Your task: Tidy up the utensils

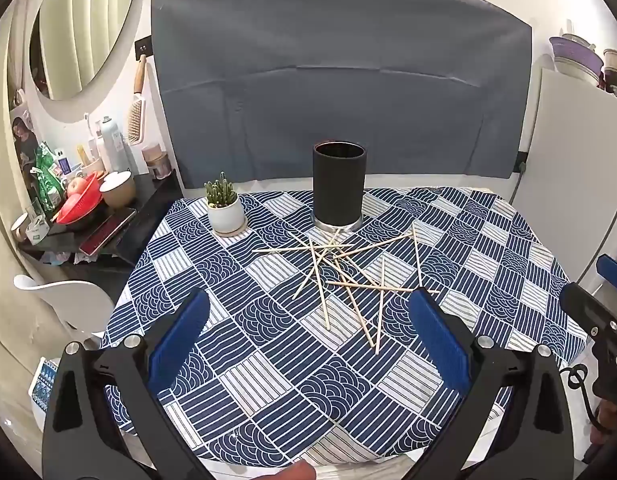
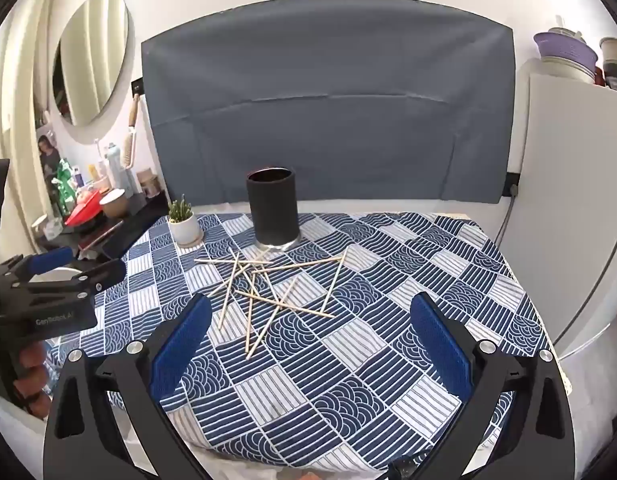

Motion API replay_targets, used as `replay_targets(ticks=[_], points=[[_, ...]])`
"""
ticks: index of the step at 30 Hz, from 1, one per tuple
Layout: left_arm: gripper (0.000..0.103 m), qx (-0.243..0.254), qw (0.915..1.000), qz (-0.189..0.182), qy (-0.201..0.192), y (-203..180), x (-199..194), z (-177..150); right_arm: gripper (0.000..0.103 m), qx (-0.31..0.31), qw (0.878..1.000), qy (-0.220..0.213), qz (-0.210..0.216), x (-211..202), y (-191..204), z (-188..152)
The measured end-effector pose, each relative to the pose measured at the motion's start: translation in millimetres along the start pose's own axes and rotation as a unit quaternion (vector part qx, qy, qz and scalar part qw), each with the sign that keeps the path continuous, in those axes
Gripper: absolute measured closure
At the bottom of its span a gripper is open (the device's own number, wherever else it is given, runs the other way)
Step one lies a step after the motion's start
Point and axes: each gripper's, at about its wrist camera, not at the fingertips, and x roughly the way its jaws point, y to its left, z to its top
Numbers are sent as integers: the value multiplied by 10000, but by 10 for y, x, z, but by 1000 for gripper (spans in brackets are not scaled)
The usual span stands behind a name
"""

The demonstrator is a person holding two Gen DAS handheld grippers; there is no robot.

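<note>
Several pale wooden chopsticks [image 1: 340, 276] lie crossed in a loose pile on the blue-and-white patterned tablecloth [image 1: 268, 364]. Just behind the pile stands a tall black cylindrical holder [image 1: 339, 188] with a silver base, upright and dark inside. My left gripper [image 1: 310, 312] hovers open above the near part of the cloth, the pile just ahead of its blue pads. In the right wrist view the chopsticks [image 2: 264, 292] lie ahead and left, the holder [image 2: 273, 210] behind them. My right gripper [image 2: 310, 316] is open too, with nothing between its fingers.
A small cactus in a white pot [image 1: 224, 208] stands left of the holder. A cluttered dark side table [image 1: 92, 216] and a white chair [image 1: 64, 300] sit off the table's left edge. A grey fabric panel [image 1: 340, 92] backs the table; a white cabinet [image 2: 572, 208] stands right.
</note>
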Motion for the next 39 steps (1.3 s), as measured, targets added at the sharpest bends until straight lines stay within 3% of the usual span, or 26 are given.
replay_targets(ticks=[6, 39], points=[[6, 42, 10000, 65, -59, -7, 43, 29, 8, 162, 9997, 157, 59, 32, -19, 16], [6, 64, 10000, -49, 14, -69, 9, -44, 7, 146, 9998, 17, 111, -37, -60, -55]])
